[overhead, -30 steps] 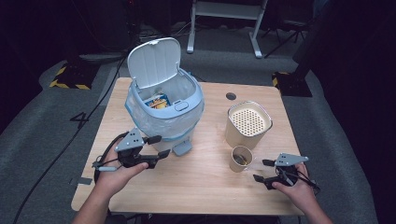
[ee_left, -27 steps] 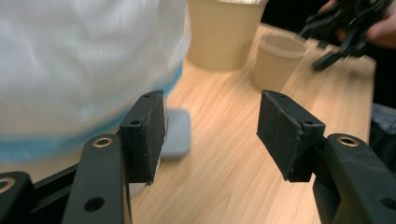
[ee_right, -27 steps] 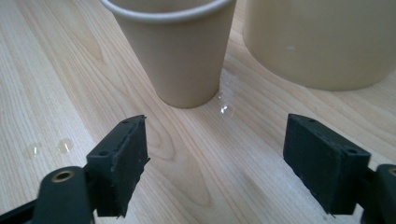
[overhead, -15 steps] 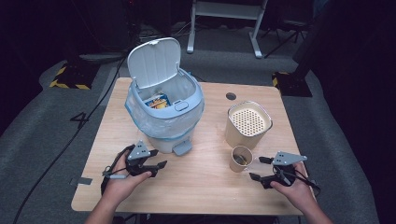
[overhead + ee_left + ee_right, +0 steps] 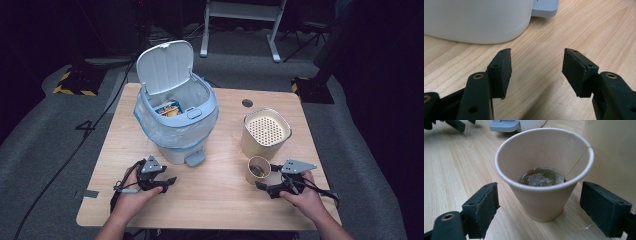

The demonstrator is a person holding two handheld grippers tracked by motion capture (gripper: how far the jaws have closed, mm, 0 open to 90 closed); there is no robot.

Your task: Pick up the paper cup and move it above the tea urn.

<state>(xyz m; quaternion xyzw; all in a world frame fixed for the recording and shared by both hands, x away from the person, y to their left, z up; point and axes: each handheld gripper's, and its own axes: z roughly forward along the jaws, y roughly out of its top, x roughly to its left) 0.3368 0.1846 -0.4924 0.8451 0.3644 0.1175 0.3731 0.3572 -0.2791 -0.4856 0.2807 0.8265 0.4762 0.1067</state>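
In the high view, a wooden table [image 5: 215,205] carries a pedal bin [image 5: 176,122] with its lid [image 5: 164,66] tipped up and a clear liner bulging round its rim. To its right stands a beige canister [image 5: 265,134] with a perforated top, and just in front of that a small paper cup [image 5: 258,170]. The right gripper [image 5: 264,187] rests low on the table just beside the cup, pointing at it; the left gripper [image 5: 167,182] lies on the table in front of the bin, near its foot pedal [image 5: 195,159], holding nothing.

In the left gripper view, the 2 black jaws are spread wide over bare wood, with the bin's white base [image 5: 476,22] ahead and the grey pedal [image 5: 545,7] at the top edge. Nothing sits between them.

In the right gripper view, the jaws are spread to either side of the paper cup [image 5: 544,182] without touching it. The cup stands upright, holding a used tea bag [image 5: 541,178] in a little dark liquid, its string [image 5: 577,161] draped over the rim. The canister's wall [image 5: 614,152] is close behind.

The step in hand looks like the approach to grasp the cup, probably to empty it into the open bin. The next move calls for a gentle squeeze on the thin wall, low enough not to crush the rim, then a level lift.
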